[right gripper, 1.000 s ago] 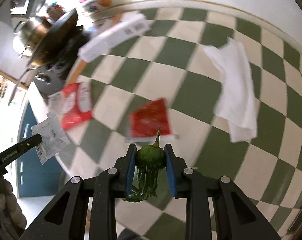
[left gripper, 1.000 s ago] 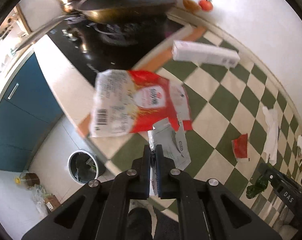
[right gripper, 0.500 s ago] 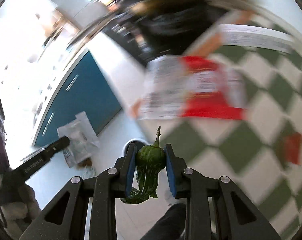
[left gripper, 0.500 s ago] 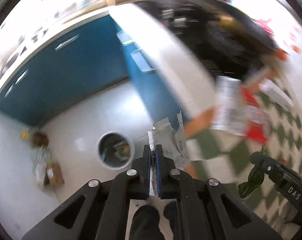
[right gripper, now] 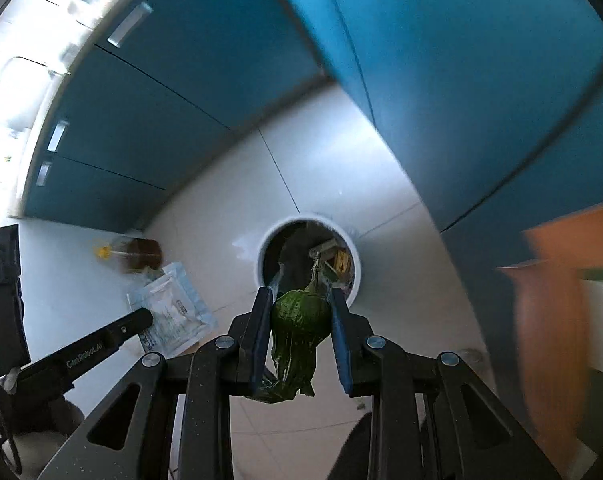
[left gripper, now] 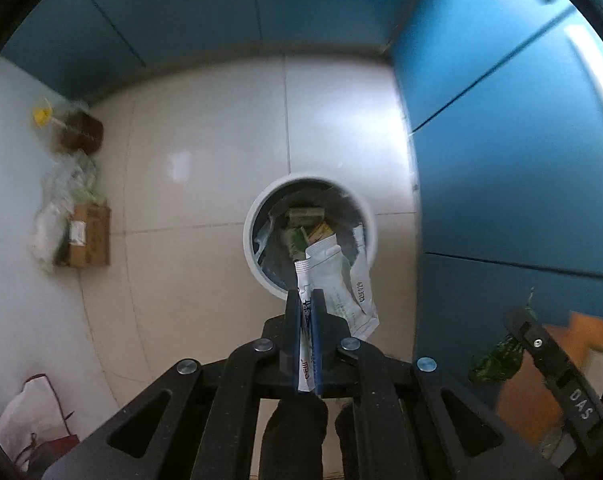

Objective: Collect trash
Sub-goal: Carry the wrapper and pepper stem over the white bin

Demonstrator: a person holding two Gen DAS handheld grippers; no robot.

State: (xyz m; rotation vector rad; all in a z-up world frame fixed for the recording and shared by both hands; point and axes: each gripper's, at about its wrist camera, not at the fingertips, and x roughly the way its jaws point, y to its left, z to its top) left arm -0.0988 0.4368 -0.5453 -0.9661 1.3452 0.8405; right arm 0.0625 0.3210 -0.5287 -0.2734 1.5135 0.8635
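A round white trash bin point(left gripper: 257, 216) stands on the pale tiled floor and holds several scraps. My left gripper point(left gripper: 306, 300) points straight down over its near rim, shut on white plastic packets point(left gripper: 341, 284) that hang above the bin's opening. In the right wrist view my right gripper point(right gripper: 301, 300) is shut on a wilted green pepper point(right gripper: 297, 320), just short of the same bin point(right gripper: 353, 248). The right gripper with its pepper point(left gripper: 497, 360) shows at the lower right of the left wrist view. The left gripper's finger point(right gripper: 133, 326) and packets point(right gripper: 173, 312) appear at the left of the right wrist view.
Blue cabinet doors point(left gripper: 501, 140) rise right beside the bin. At the far left lie a cardboard box point(left gripper: 89, 236), plastic bags point(left gripper: 57, 200) and a brown bottle with a yellow cap point(left gripper: 77, 132). An orange counter edge point(right gripper: 553, 300) is at the right. A white bag point(left gripper: 29, 420) sits lower left.
Both grippers have swung off the checkered countertop and come down over the floor bin, each carrying its load. The bin is now much closer and central.
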